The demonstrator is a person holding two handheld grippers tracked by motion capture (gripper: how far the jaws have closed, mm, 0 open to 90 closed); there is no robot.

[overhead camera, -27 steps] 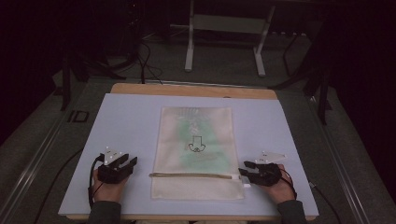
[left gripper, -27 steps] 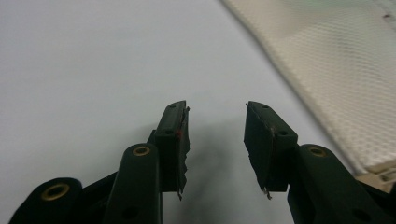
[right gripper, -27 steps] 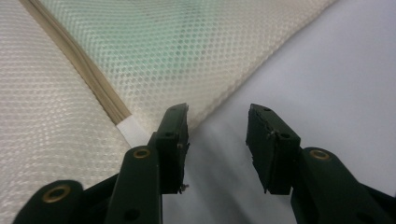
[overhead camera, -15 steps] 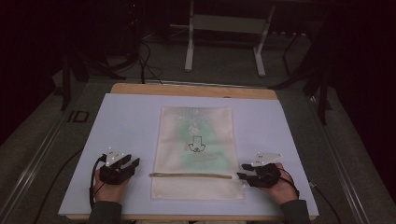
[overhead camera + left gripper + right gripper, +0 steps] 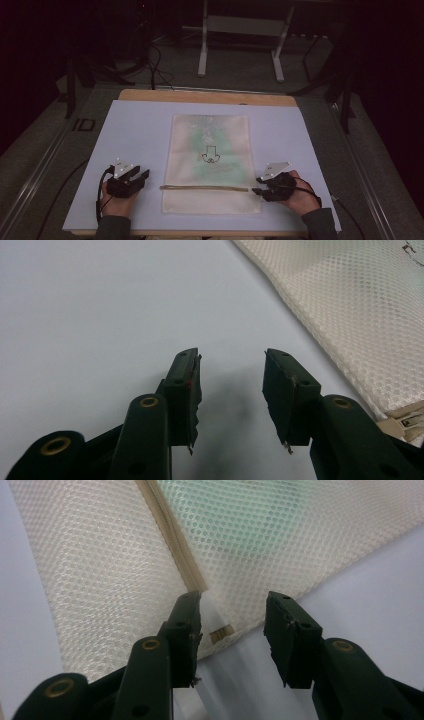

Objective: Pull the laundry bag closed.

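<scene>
Cream mesh is what I take as my landmark: one flat, rectangular, cream-coloured mesh pouch [image 5: 210, 165] lying on the pale lilac sheet [image 5: 140, 130] that covers the wooden table [image 5: 205, 96]. I count one pouch, one zip, two grippers and two hands.

One tan zip strip [image 5: 204, 188] runs across the pouch near its near edge, from side to side. Through the mesh I see a greenish patch and one small dark printed mark at the pouch's middle.

I have the left gripper [image 5: 141, 176] just beside the pouch's left edge, level with the zip, resting low over the sheet and apart from the mesh. In the left gripper view its two black jaws stand wide apart with only bare sheet between them [image 5: 231, 385]; the pouch's edge runs off to their right, and the zip's end tab shows at the bottom right corner.

I have the right gripper [image 5: 260, 185] at the pouch's right edge, right at the zip's end. In the right gripper view [image 5: 232, 625] its jaws are also spread wide; the zip's end and the pouch's corner lie between and just beyond them, and the pads are not pressing on anything. One small tan tab sits at the pouch's edge between the jaws.

My left hand [image 5: 116, 200] and right hand [image 5: 300, 196] sit at the near edge of the sheet, either side of the pouch.
</scene>
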